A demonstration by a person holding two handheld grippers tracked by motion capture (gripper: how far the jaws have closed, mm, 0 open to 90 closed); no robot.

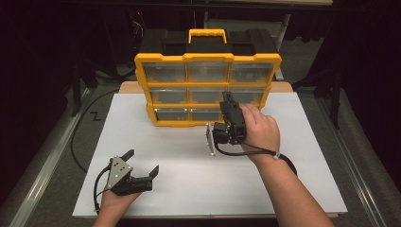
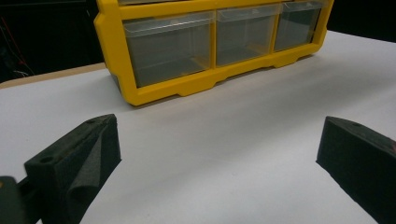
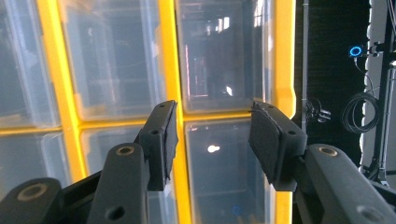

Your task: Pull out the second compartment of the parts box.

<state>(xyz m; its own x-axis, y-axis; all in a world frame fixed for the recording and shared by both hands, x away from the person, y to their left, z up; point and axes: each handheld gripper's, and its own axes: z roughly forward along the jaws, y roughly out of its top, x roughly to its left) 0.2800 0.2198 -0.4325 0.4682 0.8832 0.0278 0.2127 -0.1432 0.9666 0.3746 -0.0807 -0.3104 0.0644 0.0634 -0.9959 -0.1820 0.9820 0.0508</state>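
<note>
The yellow organizer [image 1: 208, 87] stands upright at the far middle of the table [image 1: 293, 189], its front a grid of 3 rows of clear drawers under a black top with a yellow handle [image 1: 207, 35]. The right gripper [image 1: 229, 100] is held up against the right part of that front, at the middle and bottom rows. In the right gripper view its jaws stand partly apart just in front of the clear drawers [image 3: 219, 60], with the yellow frame bar between 2 rows showing across the gap; nothing is clamped between the pads [image 3: 169, 137], and whether the tips touch the drawer face cannot be told. The right hand [image 1: 259, 130] wraps the gripper's body from the right. Well apart, at the near left corner of the table, the left gripper [image 1: 141, 163] rests low with its jaws spread wide and nothing between them, pointing toward the organizer's bottom row [image 2: 210, 39].
</note>
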